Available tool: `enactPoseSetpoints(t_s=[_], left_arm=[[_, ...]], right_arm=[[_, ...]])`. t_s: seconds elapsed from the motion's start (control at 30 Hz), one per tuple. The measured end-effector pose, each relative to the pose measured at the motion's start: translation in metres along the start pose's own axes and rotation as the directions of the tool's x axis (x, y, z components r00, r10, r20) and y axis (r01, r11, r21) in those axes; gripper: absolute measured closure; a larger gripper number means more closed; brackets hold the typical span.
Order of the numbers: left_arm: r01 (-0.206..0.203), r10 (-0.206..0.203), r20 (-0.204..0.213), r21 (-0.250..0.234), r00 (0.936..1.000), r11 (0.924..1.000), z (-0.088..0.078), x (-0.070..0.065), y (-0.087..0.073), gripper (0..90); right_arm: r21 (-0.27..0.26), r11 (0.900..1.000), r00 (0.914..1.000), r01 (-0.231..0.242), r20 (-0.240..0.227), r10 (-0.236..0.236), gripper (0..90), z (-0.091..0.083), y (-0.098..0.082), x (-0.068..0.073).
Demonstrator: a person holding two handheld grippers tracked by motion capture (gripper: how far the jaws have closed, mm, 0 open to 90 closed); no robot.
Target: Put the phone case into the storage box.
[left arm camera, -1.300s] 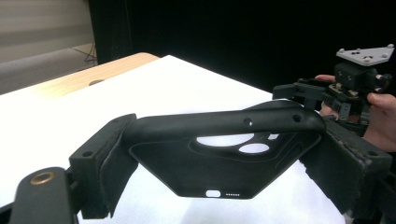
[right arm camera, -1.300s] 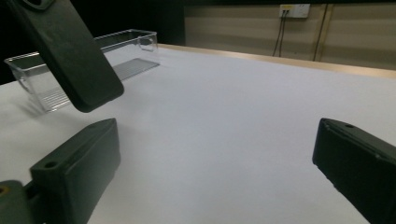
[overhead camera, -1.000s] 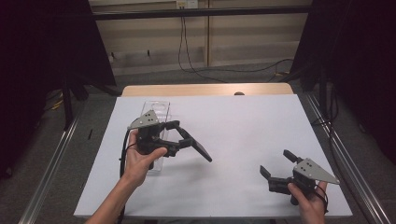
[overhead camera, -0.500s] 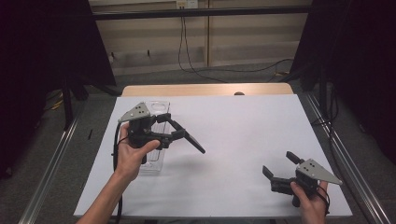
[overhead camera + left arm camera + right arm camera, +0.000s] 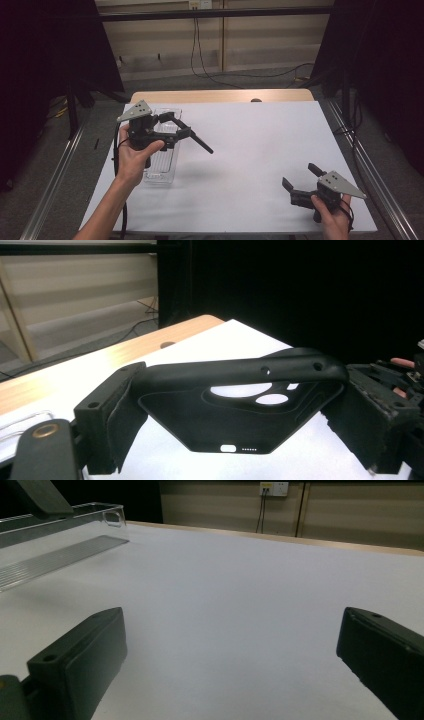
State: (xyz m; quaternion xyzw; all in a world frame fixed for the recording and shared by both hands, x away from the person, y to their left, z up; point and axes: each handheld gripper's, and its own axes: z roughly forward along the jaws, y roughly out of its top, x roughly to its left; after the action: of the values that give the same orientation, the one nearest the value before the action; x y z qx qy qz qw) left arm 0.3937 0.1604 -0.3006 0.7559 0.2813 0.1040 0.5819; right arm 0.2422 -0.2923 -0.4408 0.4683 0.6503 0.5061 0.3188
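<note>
My left gripper (image 5: 172, 127) is raised over the left part of the table and is shut on a black phone case (image 5: 197, 141). In the left gripper view the phone case (image 5: 240, 405) spans both jaws, its inside facing the camera, with camera cut-outs showing. A clear plastic tray (image 5: 162, 167) lies on the white sheet under that hand. My right gripper (image 5: 302, 177) rests low at the front right of the table, open, with nothing between its jaws. The right gripper view looks across the white sheet (image 5: 240, 590) toward the clear tray (image 5: 65, 535).
The white sheet (image 5: 260, 145) covers most of the table, and a strip of wood (image 5: 220, 95) shows at the far edge. Metal rails (image 5: 55, 185) run along both sides of the table. Cables (image 5: 200, 55) hang behind the far edge.
My left gripper has lifted the phone case higher and moved it away from me, toward the far left over the tray. The right gripper has stayed nearly still.
</note>
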Motion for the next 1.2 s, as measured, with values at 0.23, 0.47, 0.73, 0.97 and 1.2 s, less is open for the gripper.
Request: enactPoseSetpoints(t_s=[0.23,0.47,0.73,0.97,1.2], left_arm=[[-0.004,0.004,-0.037,-0.005,0.9993,1.0000,-0.007,0.005,0.008,14.2],[0.006,-0.007,-0.081,-0.011,0.9967,0.9999,-0.013,0.015,0.013,14.2],[0.027,-0.028,-0.127,-0.013,0.9916,0.9995,-0.020,0.029,0.018,14.2],[0.046,-0.050,-0.172,-0.022,0.9838,0.9987,-0.027,0.039,0.020,14.2],[0.060,-0.063,-0.207,-0.021,0.9762,0.9980,-0.029,0.048,0.022,14.1]], right_arm=[[-0.011,1.000,1.0000,0.000,0.002,0.000,0.0,-0.001,0.000,0.001],[-0.015,1.000,1.0000,0.002,0.000,-0.002,0.0,-0.001,0.000,0.001],[-0.015,1.000,1.0000,0.005,-0.003,-0.006,0.0,-0.001,0.000,0.001],[-0.016,1.000,1.0000,0.003,-0.005,-0.003,0.0,-0.001,0.000,0.001],[-0.018,1.000,0.9999,0.005,-0.010,-0.006,0.0,-0.001,-0.001,0.002]])
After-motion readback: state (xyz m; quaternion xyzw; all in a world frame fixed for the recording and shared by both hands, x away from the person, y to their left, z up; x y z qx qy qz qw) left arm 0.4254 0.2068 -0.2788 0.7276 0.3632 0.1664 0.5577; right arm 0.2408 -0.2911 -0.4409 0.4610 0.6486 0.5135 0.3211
